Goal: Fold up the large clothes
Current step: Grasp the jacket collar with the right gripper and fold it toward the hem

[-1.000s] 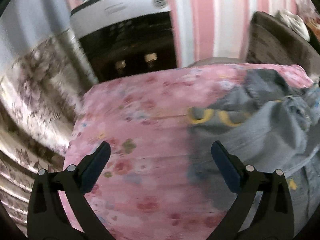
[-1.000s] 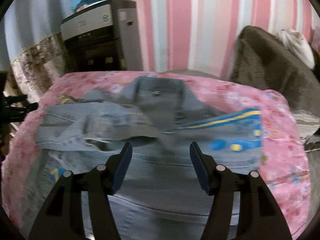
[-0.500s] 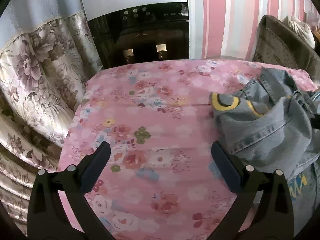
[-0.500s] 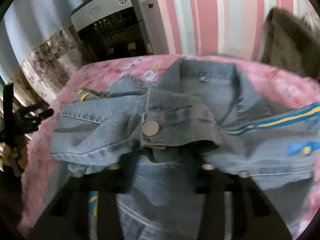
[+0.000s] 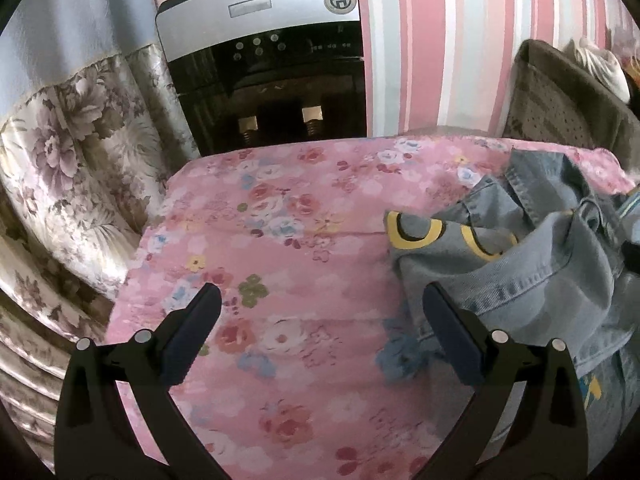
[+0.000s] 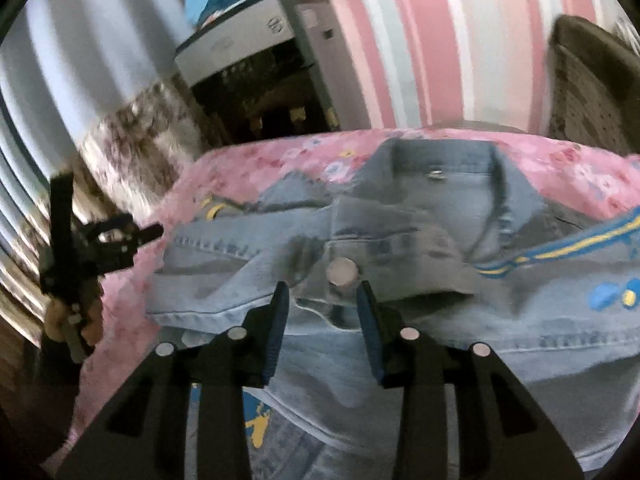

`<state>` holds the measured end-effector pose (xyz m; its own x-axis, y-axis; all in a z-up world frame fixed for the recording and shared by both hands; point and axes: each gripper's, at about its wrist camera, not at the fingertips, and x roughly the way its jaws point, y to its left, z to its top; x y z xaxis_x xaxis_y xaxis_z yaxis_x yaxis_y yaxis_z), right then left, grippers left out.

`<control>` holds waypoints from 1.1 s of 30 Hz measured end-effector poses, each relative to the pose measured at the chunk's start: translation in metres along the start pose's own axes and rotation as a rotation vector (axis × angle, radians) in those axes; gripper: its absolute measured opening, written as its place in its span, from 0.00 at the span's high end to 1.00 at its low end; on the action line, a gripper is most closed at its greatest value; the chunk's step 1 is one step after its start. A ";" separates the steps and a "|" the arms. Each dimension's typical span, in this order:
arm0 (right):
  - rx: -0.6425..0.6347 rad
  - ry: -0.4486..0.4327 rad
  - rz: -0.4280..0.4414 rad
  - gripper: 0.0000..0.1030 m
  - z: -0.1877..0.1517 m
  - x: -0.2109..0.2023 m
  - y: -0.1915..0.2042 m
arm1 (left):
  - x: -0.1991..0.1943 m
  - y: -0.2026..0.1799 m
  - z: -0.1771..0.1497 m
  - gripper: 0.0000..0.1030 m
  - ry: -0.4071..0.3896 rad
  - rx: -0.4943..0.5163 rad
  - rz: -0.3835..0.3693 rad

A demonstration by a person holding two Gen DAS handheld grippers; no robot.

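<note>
One denim jacket (image 6: 400, 280) is seen, spread on one pink floral cover (image 5: 280, 240), collar toward the striped wall. One sleeve is folded across the jacket's front; one metal cuff button (image 6: 341, 272) is visible. One water dispenser (image 5: 264, 60) and one floral curtain (image 5: 68, 168) are seen behind. Two grippers are counted. The left gripper (image 5: 320, 312) is held wide, nothing between its fingers; it hangs over bare cover, just beside the jacket's edge. The right gripper (image 6: 320, 300) is held narrow, jaws opening, over the folded cuff; cuff fabric lies between the tips, with no clear pinch seen.
</note>
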<state>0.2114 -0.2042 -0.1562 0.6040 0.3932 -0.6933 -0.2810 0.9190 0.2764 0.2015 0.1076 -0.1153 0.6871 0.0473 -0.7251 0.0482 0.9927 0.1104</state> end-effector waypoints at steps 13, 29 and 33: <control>0.052 -0.049 -0.067 0.97 0.014 -0.010 -0.033 | -0.016 -0.022 -0.001 0.03 -0.007 0.020 -0.014; 0.082 -0.042 -0.045 0.49 0.005 0.016 -0.025 | 0.014 -0.058 -0.016 0.14 0.069 0.068 -0.161; 0.099 -0.083 -0.047 0.80 0.008 0.014 -0.033 | 0.020 -0.064 -0.019 0.16 0.079 0.073 -0.169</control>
<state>0.2356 -0.2288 -0.1697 0.6754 0.3465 -0.6510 -0.1783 0.9333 0.3118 0.1988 0.0469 -0.1496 0.6055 -0.1081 -0.7885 0.2129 0.9766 0.0296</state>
